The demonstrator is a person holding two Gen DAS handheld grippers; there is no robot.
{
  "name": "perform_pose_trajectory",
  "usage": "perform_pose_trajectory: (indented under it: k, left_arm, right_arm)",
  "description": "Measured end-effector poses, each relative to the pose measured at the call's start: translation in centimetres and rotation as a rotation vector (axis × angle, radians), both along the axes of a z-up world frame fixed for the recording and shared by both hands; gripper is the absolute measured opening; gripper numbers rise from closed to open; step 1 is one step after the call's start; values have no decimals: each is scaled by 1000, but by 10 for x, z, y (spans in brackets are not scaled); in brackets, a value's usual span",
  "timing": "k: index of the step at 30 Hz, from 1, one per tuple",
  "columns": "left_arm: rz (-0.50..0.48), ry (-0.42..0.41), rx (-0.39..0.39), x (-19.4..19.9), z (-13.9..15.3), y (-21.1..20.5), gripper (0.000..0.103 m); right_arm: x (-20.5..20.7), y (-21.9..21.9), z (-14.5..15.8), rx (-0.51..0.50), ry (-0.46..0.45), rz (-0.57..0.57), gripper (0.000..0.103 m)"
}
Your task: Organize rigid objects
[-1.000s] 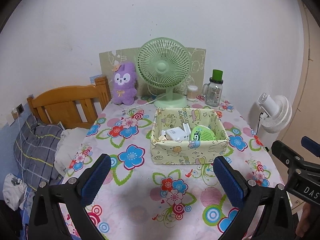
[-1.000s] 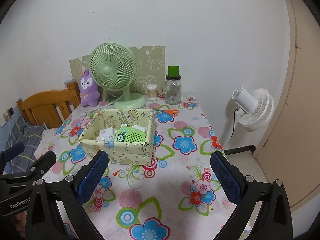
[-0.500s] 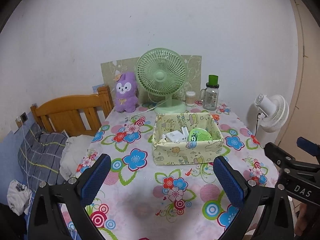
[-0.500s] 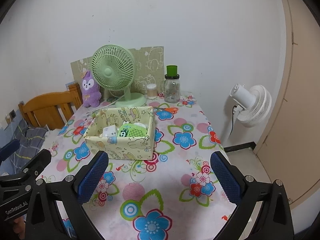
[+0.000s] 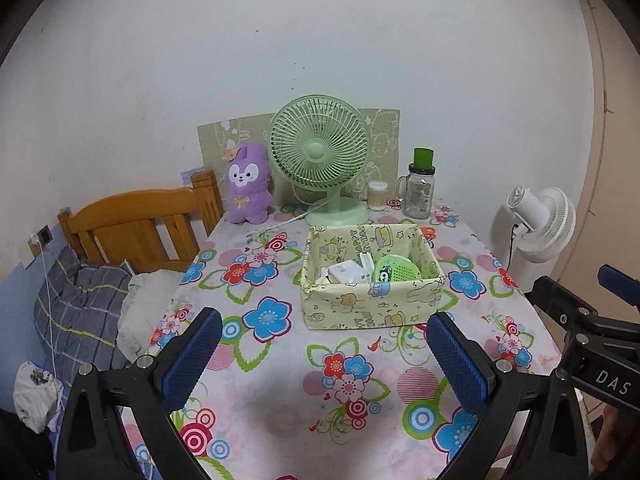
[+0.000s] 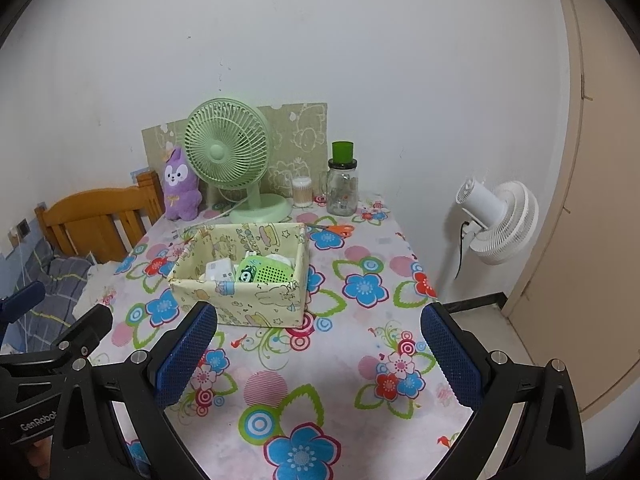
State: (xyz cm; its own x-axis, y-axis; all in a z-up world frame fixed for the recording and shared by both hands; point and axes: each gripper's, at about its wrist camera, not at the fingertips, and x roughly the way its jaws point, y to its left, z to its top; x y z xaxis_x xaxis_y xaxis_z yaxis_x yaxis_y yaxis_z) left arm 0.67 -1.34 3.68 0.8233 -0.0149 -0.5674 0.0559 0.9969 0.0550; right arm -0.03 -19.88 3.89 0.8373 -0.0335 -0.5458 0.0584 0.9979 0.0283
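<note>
A pale yellow fabric box (image 5: pixel 372 304) (image 6: pixel 240 300) stands mid-table on the floral tablecloth (image 5: pixel 280 392) (image 6: pixel 340 380). Inside it lie a white charger block (image 5: pixel 344 271) (image 6: pixel 218 270) and a round green perforated item (image 5: pixel 398 269) (image 6: pixel 266 272). Orange-handled scissors (image 6: pixel 338 229) (image 5: pixel 429 233) lie behind the box. My left gripper (image 5: pixel 320 356) hangs open above the near part of the table, well short of the box, with nothing between its blue pads. My right gripper (image 6: pixel 318 354) is likewise open with nothing held, nearer the table's right side.
At the back stand a green desk fan (image 5: pixel 320 160), a purple plush rabbit (image 5: pixel 247 184), a cotton-swab tub (image 5: pixel 377 196) and a glass jar with a green lid (image 5: pixel 420 188). A wooden headboard (image 5: pixel 136 228) and bedding are left; a white floor fan (image 6: pixel 500 220) is right.
Both grippers have pulled back and up from the table, so the box looks smaller and farther away. Both stay open with nothing held.
</note>
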Motion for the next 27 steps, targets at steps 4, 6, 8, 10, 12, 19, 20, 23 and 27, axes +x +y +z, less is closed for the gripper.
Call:
perform_pose_trajectory:
  k: [4, 6, 8, 10, 12, 19, 20, 23, 27]
  left_arm:
    - [1, -3, -9, 1, 1, 2, 103]
    - [8, -9, -9, 1, 2, 2, 103]
    - [8, -12, -9, 2, 3, 2, 103]
    - [9, -12, -13, 2, 3, 2, 103]
    - [10, -10, -14, 3, 3, 2, 103]
    - [17, -7, -10, 4, 2, 4, 103]
    - [17, -8, -10, 5, 3, 4, 103]
    - [17, -9, -8, 5, 2, 4, 103]
    - [18, -10, -10, 5, 2, 5, 103]
  right_arm:
    - [0, 2, 0, 6, -5, 3, 103]
    - [0, 2, 0, 12, -8, 3, 103]
    - [1, 3, 2, 7, -10, 3, 103]
    - [1, 4, 2, 3, -14, 2, 103]
    - [1, 4, 3, 1, -13, 1, 103]
    - [1, 4, 3, 0, -14, 3, 103]
    - [1, 4, 3, -2, -15, 2, 103]
    - [2, 4, 3, -1, -16, 3, 103]
    - [2, 5, 2, 0, -19, 6, 103]
